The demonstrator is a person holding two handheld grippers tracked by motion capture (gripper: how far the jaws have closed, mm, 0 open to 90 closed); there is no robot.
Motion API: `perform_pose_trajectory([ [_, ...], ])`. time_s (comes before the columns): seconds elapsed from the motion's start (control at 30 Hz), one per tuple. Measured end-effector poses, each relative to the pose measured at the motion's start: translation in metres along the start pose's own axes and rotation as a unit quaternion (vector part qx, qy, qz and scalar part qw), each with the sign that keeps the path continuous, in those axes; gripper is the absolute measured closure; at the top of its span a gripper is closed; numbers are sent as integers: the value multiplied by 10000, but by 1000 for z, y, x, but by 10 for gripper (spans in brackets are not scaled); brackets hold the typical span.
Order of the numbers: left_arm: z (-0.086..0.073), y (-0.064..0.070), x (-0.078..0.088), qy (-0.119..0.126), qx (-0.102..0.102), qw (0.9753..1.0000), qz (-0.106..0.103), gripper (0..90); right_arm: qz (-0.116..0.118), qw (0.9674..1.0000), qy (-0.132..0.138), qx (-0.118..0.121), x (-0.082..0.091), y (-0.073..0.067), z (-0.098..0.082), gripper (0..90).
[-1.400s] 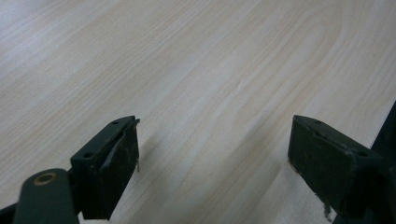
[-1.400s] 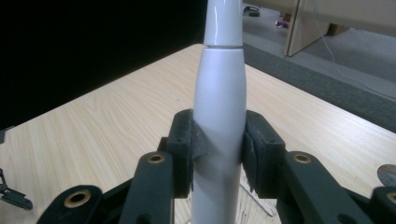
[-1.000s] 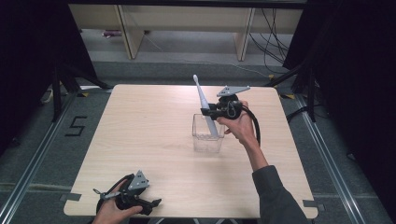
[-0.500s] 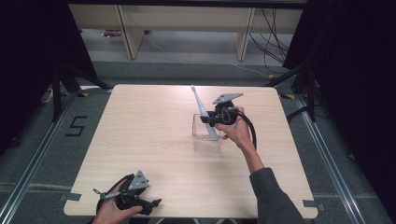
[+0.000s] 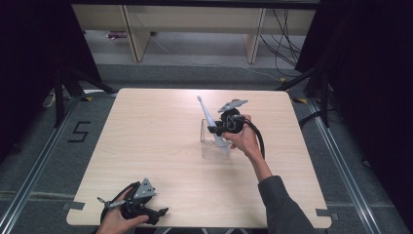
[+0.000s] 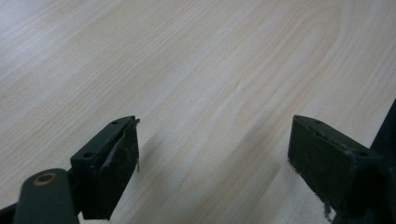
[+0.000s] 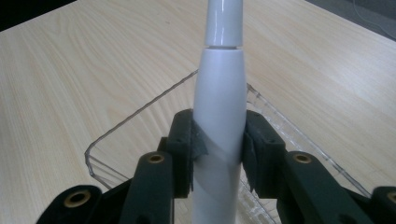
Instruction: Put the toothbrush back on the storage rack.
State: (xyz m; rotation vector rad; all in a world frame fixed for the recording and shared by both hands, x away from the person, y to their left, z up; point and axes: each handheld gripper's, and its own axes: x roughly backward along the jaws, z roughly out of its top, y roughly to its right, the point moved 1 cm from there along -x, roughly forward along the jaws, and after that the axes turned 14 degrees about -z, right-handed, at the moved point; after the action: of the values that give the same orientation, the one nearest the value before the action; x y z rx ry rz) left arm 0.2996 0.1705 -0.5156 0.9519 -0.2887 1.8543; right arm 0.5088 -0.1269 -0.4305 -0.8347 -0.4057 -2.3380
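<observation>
Table point(image 5: 146, 146): light wood top, mostly bare. A "5" point(image 5: 78, 131) is marked on the floor just off its left edge; that's the only writing I can read. No brand or label legible on the toothbrush or the box.

Clear plastic box point(image 5: 214, 146): sits right of table centre, open top, transparent walls. In the right gripper view its rim point(image 7: 140, 112) wraps around behind and either side of my jaws.

Electric toothbrush point(image 5: 210, 122): white, tilted, head up and leaning to the far left, base down in the box. Handle body point(image 7: 219, 126) runs straight up between my jaws.

Right gripper point(image 5: 220, 127): clamped on the toothbrush handle, both pads pressed against it, my hand directly over the box.

Change over the last second: the toothbrush and my right hand have moved down and toward me. Before, the brush stood higher, with its head past the box's far edge; now the lower end is inside the walls. I read that as the insertion nearly done. Remaining work is probably seating the base on the box floor and letting go. Can't tell whether the base touches the bottom yet.

Left gripper point(image 5: 155, 212): resting at the near-left table edge in my hand, jaws spread wide point(image 6: 210, 154), nothing between them. Hasn't moved; well apart from the box.
</observation>
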Motion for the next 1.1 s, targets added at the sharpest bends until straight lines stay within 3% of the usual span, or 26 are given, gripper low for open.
perform_pose_trajectory([
  [0.03, 0, -1, 1, -35, -57, 10000, 38, 157, 19, 9999, -115, 17, 1, 0, 0, 666],
  [0.17, 0, 1, 0, -1, 24, 10000, -2, 157, -10, 9998, -49, 171, -3, 0, 0, 665],
  [0.2, 0, 1, 0, 2, 36, 10000, -3, 157, -14, 9998, -196, 27, -1, -1, -1, 665],
  [0.23, 0, 0, 1, -25, -46, 10000, 1, 157, -30, 9996, -269, 40, -1, -2, -1, 665],
  [0.3, 0, 1, 0, 5, 34, 10000, -2, 157, 16, 9996, -238, 121, -2, -2, -1, 665],
  [0.33, 0, 0, 1, -22, -50, 10000, 8, 157, -44, 9994, -351, 69, -2, -2, 0, 665],
  [0.37, 0, 0, 1, -24, -44, 10000, 29, 157, -63, 9996, -257, 63, -4, -4, -1, 665],
  [0.43, 0, 1, 0, 0, 27, 10000, 4, 157, -66, 9989, -462, 54, -3, -4, -1, 665],
  [0.47, 0, 0, 0, -24, -44, 10000, -6, 158, -116, 9992, -386, 41, -6, -5, -1, 665],
  [0.5, 0, 1, 0, -6, 20, 10000, 5, 157, -36, 9989, -386, 247, -6, -3, -1, 665],
  [0.57, 0, 0, 1, -27, -67, 10000, 7, 157, -49, 9986, -441, 305, -7, -3, -1, 664],
  [0.6, 0, 1, 0, 2, 29, 10000, 4, 157, -119, 9987, -429, 234, -8, -4, -2, 664],
  [0.67, 0, 0, 1, -30, -67, 10000, 1, 158, -34, 9989, -445, 146, -10, -6, -3, 664],
  [0.73, 0, 0, 1, -29, -67, 10000, 3, 157, -38, 9984, -430, 362, -11, -3, -2, 663],
  [0.83, 0, -1, 1, -76, -19, 10000, 33, 157, -45, 9984, -447, 349, -12, -3, -2, 662],
  [0.9, 0, 0, 0, -55, 35, 10000, 8, 158, -113, 9980, -606, 119, -11, -5, -2, 661],
  [0.93, 0, 0, 0, -54, 46, 10000, -17, 157, -84, 9982, -506, 306, -13, -3, -2, 660],
  [0.97, 0, 0, 0, -54, 46, 10000, -17, 157, -84, 9982, -506, 306, -13, -3, -2, 660],
  [1.0, 0, 0, 0, -14, -7, 10000, 2, 158, -112, 9973, -720, 80, -11, -8, -2, 657],
  [1.1, 0, 0, 0, -56, 28, 10000, 8, 158, -152, 9971, -745, -20, -11, -8, -2, 625],
])
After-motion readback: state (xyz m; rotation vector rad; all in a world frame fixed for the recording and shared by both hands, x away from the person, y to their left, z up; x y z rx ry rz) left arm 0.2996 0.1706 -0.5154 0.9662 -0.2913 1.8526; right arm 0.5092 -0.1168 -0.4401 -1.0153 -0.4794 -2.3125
